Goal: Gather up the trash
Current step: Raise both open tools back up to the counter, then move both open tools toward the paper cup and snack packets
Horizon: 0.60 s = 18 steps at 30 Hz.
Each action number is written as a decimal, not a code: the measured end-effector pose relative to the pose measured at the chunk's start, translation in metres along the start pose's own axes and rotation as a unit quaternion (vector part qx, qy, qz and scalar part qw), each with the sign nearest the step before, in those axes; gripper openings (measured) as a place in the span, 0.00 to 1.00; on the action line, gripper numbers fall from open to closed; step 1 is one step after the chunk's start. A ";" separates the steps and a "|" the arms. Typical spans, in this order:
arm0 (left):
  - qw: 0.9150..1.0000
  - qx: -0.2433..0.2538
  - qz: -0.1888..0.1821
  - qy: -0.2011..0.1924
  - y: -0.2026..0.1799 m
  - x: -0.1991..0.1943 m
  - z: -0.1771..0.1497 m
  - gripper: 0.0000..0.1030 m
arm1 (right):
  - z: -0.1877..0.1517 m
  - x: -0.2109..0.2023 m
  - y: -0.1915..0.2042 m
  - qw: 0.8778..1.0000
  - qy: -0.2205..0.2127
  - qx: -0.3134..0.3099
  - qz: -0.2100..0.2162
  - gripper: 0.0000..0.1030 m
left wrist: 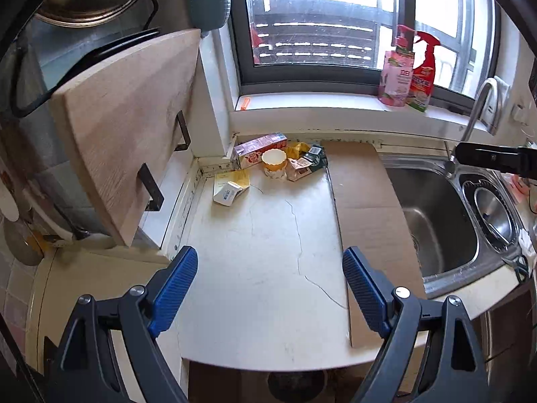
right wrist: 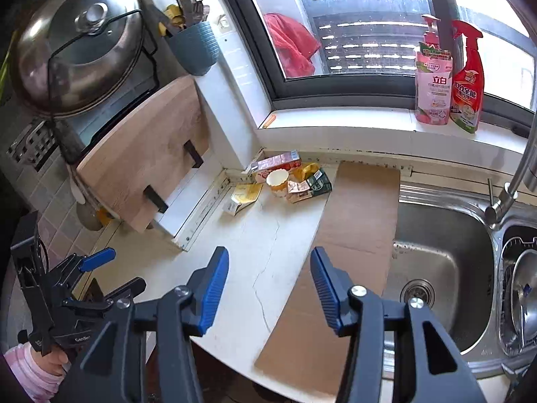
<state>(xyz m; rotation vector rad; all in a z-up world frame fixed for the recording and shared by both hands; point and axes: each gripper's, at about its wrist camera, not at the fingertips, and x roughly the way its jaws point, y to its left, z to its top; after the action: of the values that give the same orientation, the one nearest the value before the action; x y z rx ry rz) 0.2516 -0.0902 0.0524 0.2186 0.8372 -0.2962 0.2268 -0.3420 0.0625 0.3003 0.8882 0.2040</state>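
A small pile of trash lies in the far corner of the white counter (left wrist: 268, 268) under the window. In it are a pink drink carton (left wrist: 260, 149), a white paper cup (left wrist: 274, 163) standing upright, a yellow wrapper (left wrist: 297, 149), a dark green packet (left wrist: 315, 156) and a flattened yellow-and-white box (left wrist: 231, 186). My left gripper (left wrist: 270, 255) hangs open over the near counter, well short of the pile, with nothing between its blue pads. My right gripper (right wrist: 268, 255) is open and holds nothing too, above the counter's front edge. The same carton (right wrist: 275, 163), cup (right wrist: 278, 181) and flat box (right wrist: 243, 198) lie far ahead of it.
A cardboard sheet (left wrist: 365, 208) lies on the counter beside the steel sink (left wrist: 436, 221) with its tap (right wrist: 513, 184). A wooden cutting board (left wrist: 134, 127) leans in a rack at left, under a pot lid (right wrist: 77, 43). Two cleaner bottles (right wrist: 446, 80) stand on the sill.
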 end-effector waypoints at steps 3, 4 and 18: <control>1.000 -0.018 0.021 0.005 0.004 0.049 0.027 0.84 | 0.032 0.039 -0.023 1.000 0.012 0.012 -0.002 0.50; 0.999 -0.024 0.027 0.008 0.006 0.065 0.035 0.84 | 0.041 0.053 -0.031 1.000 0.017 0.017 -0.002 0.50; 0.993 -0.074 0.064 0.071 0.034 0.261 0.088 0.84 | 0.103 0.244 -0.109 0.992 0.075 0.104 0.013 0.50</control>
<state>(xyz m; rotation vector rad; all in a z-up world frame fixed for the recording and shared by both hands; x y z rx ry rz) 0.4895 -0.1295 -0.0856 0.1554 0.9770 -0.0977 0.4632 -0.3895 -0.0911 0.4953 1.0567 0.1603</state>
